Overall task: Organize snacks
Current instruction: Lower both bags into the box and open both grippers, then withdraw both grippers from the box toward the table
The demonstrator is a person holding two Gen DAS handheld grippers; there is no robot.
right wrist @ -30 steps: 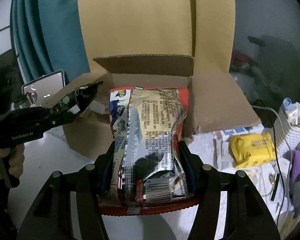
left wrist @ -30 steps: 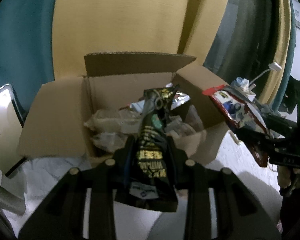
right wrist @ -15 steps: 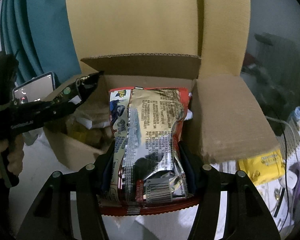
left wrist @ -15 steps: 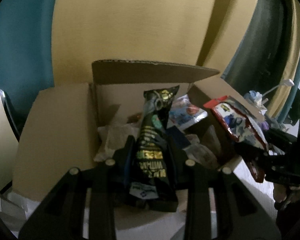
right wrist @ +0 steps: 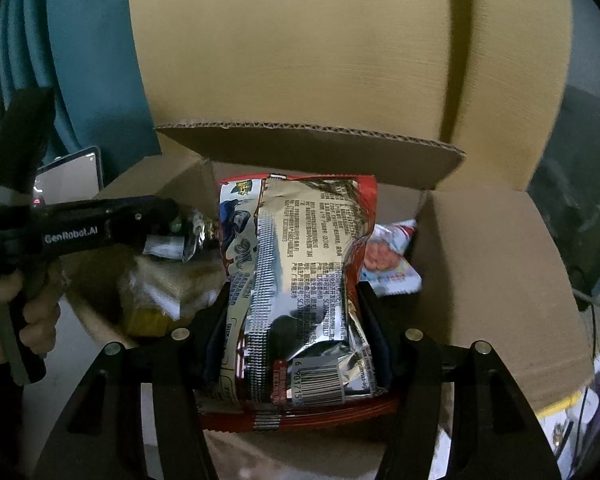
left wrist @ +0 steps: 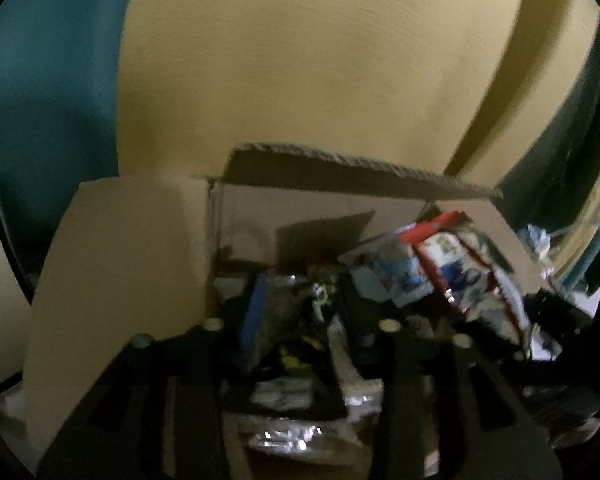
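An open cardboard box (right wrist: 500,264) holds several snack packs. My right gripper (right wrist: 296,308) is shut on a red and silver snack bag (right wrist: 300,272), held upright over the box opening. My left gripper (left wrist: 300,312) is over the box's left part with its fingers spread; the black snack bag (left wrist: 292,360) lies tipped down between them, blurred. In the right wrist view the left gripper (right wrist: 180,224) still has the bag's shiny end (right wrist: 198,232) at its tips. The red bag also shows at the right of the left wrist view (left wrist: 460,272).
The box's flaps stand open: back flap (right wrist: 308,148), left flap (left wrist: 120,272), right flap (right wrist: 500,320). A tablet (right wrist: 72,172) stands to the left. Teal and tan curtains hang behind. A red and white snack pack (right wrist: 388,260) lies inside the box.
Both grippers moved forward over the box. The left gripper dipped into the box and its fingers spread; the black bag dropped from upright to lying low between them.
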